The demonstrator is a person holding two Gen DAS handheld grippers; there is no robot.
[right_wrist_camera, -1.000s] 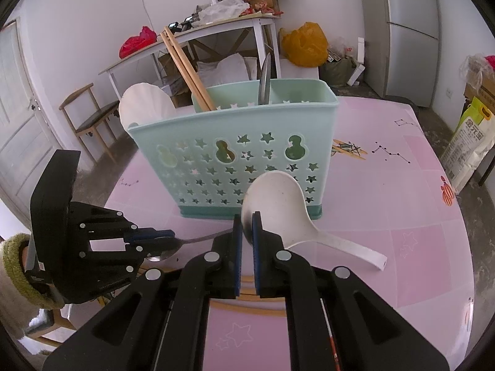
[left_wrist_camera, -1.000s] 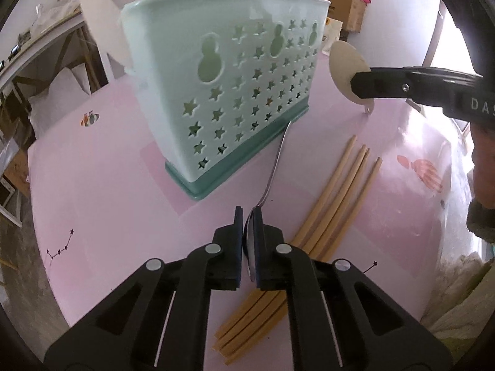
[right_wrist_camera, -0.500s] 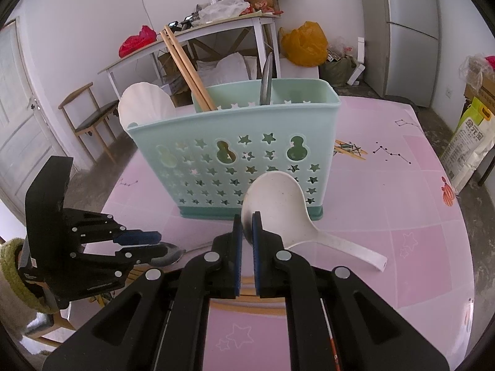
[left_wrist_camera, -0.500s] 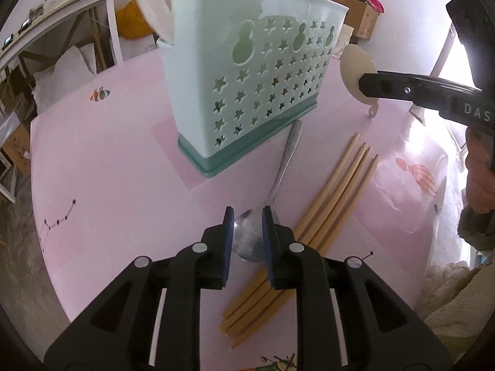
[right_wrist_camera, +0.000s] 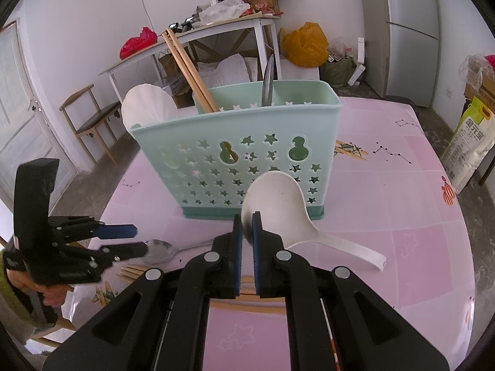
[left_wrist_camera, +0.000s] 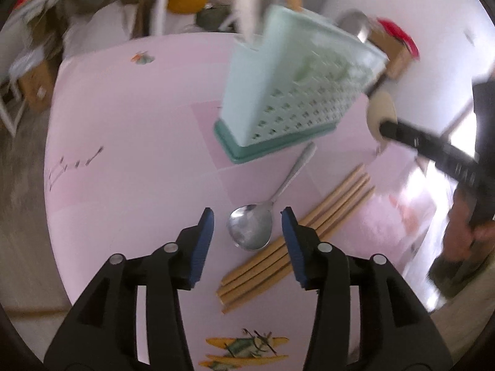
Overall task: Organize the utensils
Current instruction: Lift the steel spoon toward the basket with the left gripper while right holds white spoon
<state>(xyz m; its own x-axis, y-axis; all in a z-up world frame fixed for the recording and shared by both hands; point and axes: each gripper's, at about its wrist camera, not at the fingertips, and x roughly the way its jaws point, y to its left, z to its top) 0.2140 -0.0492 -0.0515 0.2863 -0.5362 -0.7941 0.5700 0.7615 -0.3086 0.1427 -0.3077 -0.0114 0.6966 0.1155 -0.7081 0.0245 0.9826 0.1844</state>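
bright daylight, left wrist view motion-blurred, perhaps window glare at right, fisheye-bent edges

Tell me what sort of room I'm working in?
Probably a lived-in home kitchen or dining room: a fridge in the corner, a pink table holding the caddy, and a cluttered side table behind.

1. Left tongs (left_wrist_camera: 247,227) have just been opening; earlier clamped on the metal spoon (left_wrist_camera: 251,230), pads now clear of it.
2. Spoon bowl now flat on the worktop (left_wrist_camera: 130,142), between the jaws.
3. Left tongs rolled.
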